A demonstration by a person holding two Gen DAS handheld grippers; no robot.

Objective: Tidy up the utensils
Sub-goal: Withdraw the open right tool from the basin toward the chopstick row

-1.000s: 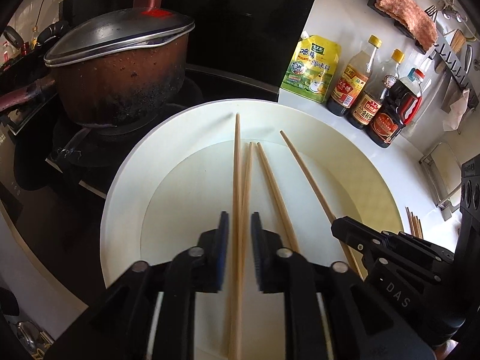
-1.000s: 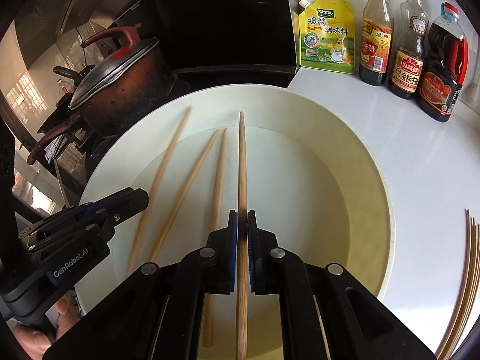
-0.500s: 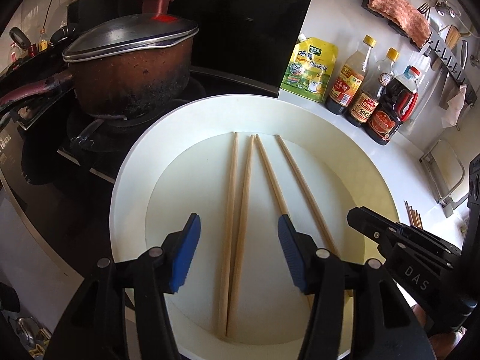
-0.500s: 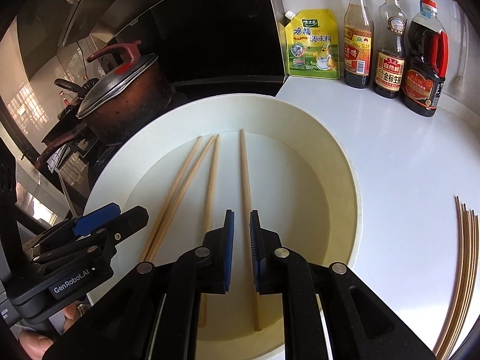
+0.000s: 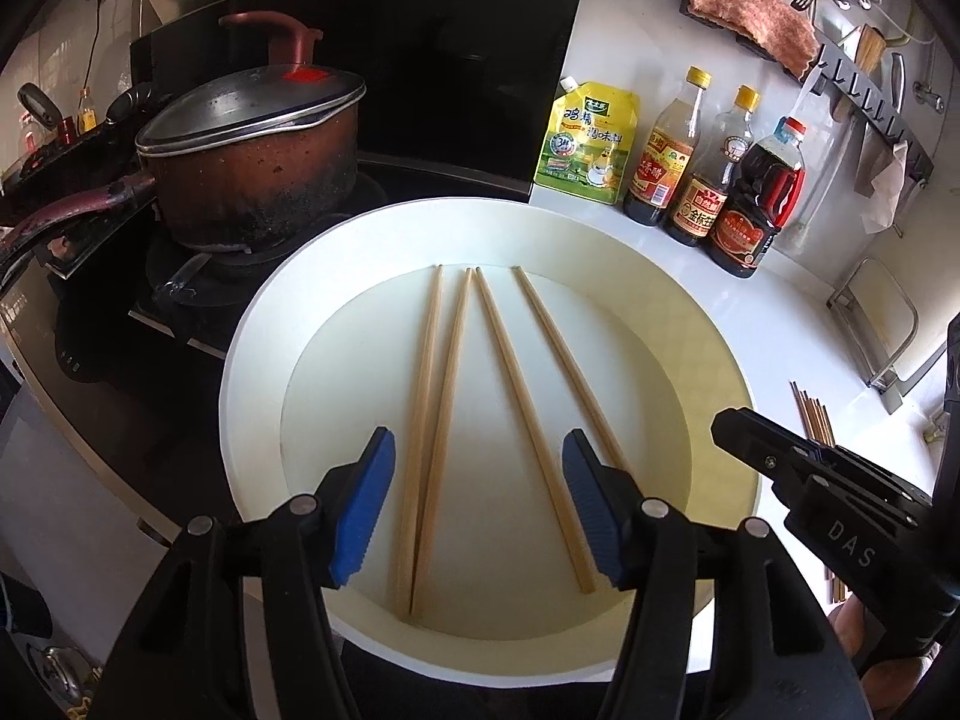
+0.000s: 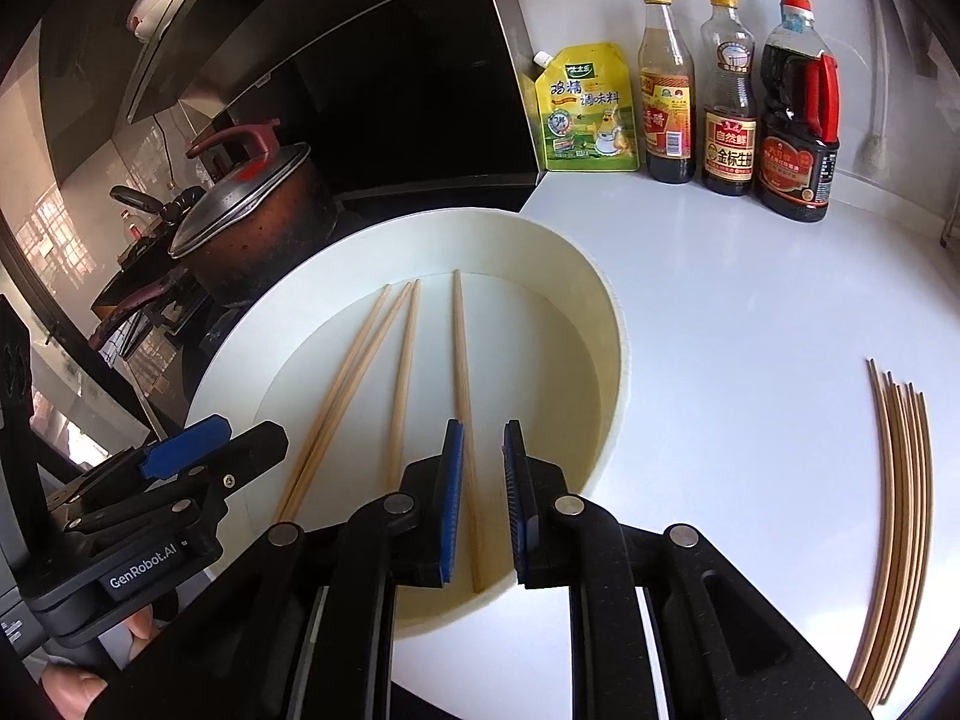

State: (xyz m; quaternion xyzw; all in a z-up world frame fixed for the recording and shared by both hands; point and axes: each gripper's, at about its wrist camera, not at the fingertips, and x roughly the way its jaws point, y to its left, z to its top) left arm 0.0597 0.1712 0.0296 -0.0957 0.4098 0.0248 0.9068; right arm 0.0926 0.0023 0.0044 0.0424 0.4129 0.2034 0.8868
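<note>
Several wooden chopsticks (image 5: 516, 396) lie lengthwise on the floor of a round white basin (image 5: 252, 360). My left gripper (image 5: 478, 450) hovers over their near ends. Its jaws are opening wide and the blue pads (image 5: 360, 510) touch nothing. In the right wrist view the same chopsticks (image 6: 408, 390) fan across the basin (image 6: 618, 360). My right gripper (image 6: 483, 438) hangs above the rightmost one. Its jaws are opening with a narrow gap. That stick lies below them, not pressed by the pads. A loose bundle of chopsticks (image 6: 900, 510) lies on the white counter to the right.
A scorched pot with a lid (image 5: 252, 150) sits on the black stove left of the basin. A yellow seasoning pouch (image 5: 588, 144) and three sauce bottles (image 5: 708, 180) stand at the back. A wall rack with a cloth (image 5: 756, 6) hangs above them.
Both grippers let go of their chopsticks and drew back. The left jaws spread wide and the right jaws parted slightly. The released sticks now lie flat in the basin.
</note>
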